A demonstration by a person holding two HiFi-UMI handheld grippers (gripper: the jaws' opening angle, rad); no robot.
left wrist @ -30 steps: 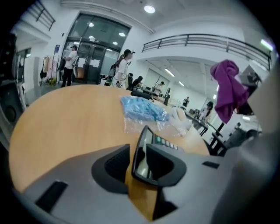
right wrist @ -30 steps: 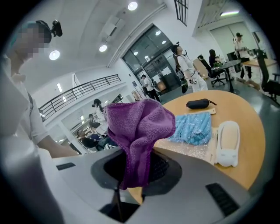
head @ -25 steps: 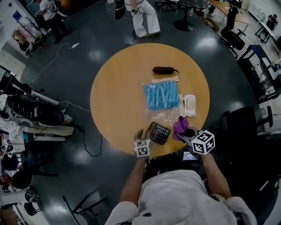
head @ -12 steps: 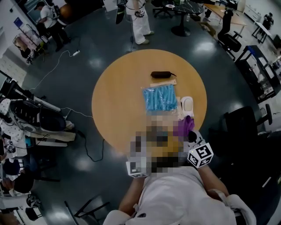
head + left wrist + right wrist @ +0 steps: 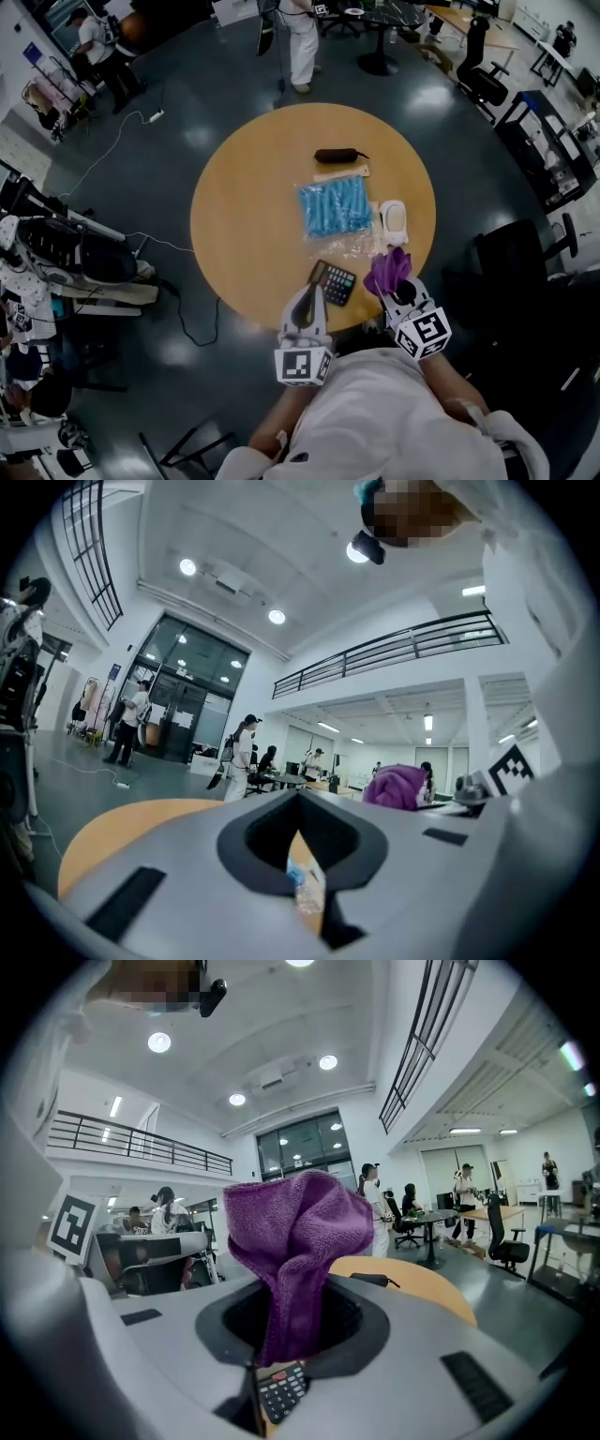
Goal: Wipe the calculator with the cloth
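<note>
Both my tools have lifted since a second ago, and the left tool has left the calculator's edge and closed up empty; on the round surface the calculator lies near the front rim, between the tools; the right tool is clamped on the purple cloth, just beside the calculator and apparently clear of it; I judge the cloth secured but the wiping still to do.

White shirt; grey left gripper, right gripper, marker cubes.
</note>
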